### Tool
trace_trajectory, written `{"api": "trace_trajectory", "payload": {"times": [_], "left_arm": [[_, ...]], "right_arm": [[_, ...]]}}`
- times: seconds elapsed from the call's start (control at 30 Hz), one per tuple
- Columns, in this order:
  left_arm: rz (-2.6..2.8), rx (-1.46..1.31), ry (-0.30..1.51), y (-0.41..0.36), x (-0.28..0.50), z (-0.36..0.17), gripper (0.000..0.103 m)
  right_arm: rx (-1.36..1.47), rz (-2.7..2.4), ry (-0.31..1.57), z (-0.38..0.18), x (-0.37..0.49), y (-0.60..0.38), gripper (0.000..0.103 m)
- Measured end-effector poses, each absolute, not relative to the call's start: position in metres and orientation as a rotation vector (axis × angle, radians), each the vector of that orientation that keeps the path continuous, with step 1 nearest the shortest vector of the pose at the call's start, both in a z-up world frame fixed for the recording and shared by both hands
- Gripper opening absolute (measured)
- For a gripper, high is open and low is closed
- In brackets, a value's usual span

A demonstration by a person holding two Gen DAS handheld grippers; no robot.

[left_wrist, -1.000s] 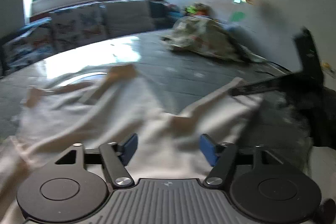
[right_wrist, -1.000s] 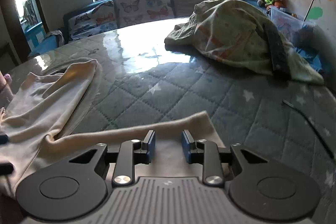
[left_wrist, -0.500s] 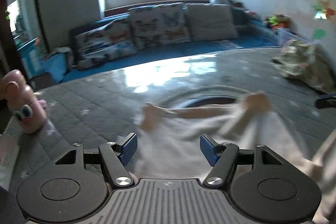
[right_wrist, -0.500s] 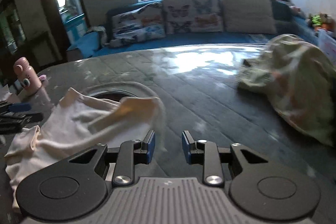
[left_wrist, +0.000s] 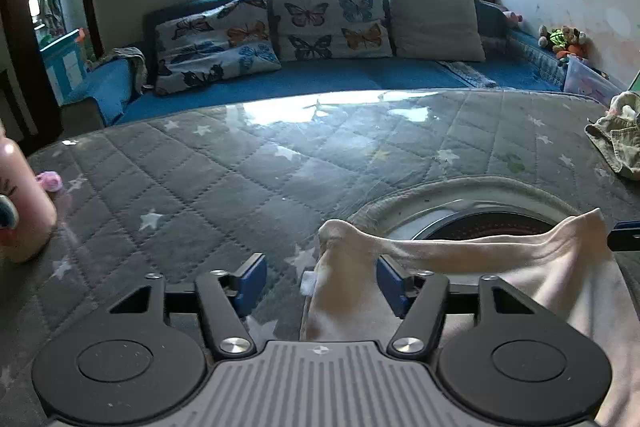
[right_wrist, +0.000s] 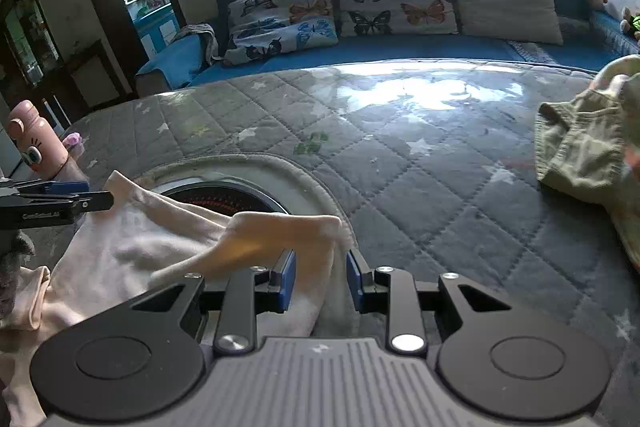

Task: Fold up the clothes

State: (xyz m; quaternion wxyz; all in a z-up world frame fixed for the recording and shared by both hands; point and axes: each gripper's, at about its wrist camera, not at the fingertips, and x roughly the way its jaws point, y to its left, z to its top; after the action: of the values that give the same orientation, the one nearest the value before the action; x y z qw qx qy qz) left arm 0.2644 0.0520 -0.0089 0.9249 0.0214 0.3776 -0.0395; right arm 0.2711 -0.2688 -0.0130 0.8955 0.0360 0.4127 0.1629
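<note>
A cream garment (left_wrist: 540, 279) lies rumpled on the grey quilted table cover (left_wrist: 200, 187), partly over a round opening (left_wrist: 480, 223). My left gripper (left_wrist: 320, 279) has the garment's left corner between its blue pads, close to the right pad. Its jaws are closing, and a wide gap remains on the left side. My right gripper (right_wrist: 320, 279) stands narrowly open over the garment's (right_wrist: 140, 243) other corner. A fold hangs between its pads with a gap on the right. The left gripper (right_wrist: 86, 195) shows at the left of the right wrist view.
A heap of olive patterned clothes (right_wrist: 588, 147) lies on the right of the table. A pink bottle (right_wrist: 34, 139) stands at the left edge. Beyond the table is a blue sofa with butterfly cushions (left_wrist: 328, 15).
Both views have swung left, away from the clothes heap. Each gripper has come to a far corner of the cream garment. The left jaws have narrowed; the right ones look the same.
</note>
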Motion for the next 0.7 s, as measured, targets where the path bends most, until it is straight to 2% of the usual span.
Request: {"api": "trace_trajectory", "payload": {"times": [0.07, 0.13, 0.2, 0.23, 0.27, 0.53, 0.7], "left_arm": [[-0.090, 0.032, 0.788, 0.053, 0.268, -0.013, 0.041], [-0.095, 0.037, 0.781, 0.053, 0.270, -0.016, 0.036], [-0.109, 0.047, 0.771, 0.053, 0.272, -0.016, 0.026], [-0.115, 0.048, 0.769, 0.053, 0.273, -0.016, 0.015], [-0.121, 0.046, 0.768, 0.053, 0.273, -0.015, 0.009], [-0.055, 0.031, 0.647, 0.065, 0.278, 0.007, 0.007], [-0.015, 0.012, 0.687, 0.071, 0.301, -0.004, 0.007]], "right_arm": [[0.078, 0.346, 0.857, -0.017, 0.275, -0.267, 0.027], [0.081, 0.349, 0.856, -0.019, 0.277, -0.265, 0.025], [0.068, 0.349, 0.853, -0.021, 0.277, -0.261, 0.014], [0.060, 0.347, 0.850, -0.022, 0.278, -0.259, 0.006], [0.047, 0.343, 0.843, -0.021, 0.278, -0.258, 0.005], [-0.016, 0.301, 0.720, 0.010, 0.292, -0.250, 0.003], [-0.062, 0.288, 0.707, 0.005, 0.319, -0.236, 0.003]]}}
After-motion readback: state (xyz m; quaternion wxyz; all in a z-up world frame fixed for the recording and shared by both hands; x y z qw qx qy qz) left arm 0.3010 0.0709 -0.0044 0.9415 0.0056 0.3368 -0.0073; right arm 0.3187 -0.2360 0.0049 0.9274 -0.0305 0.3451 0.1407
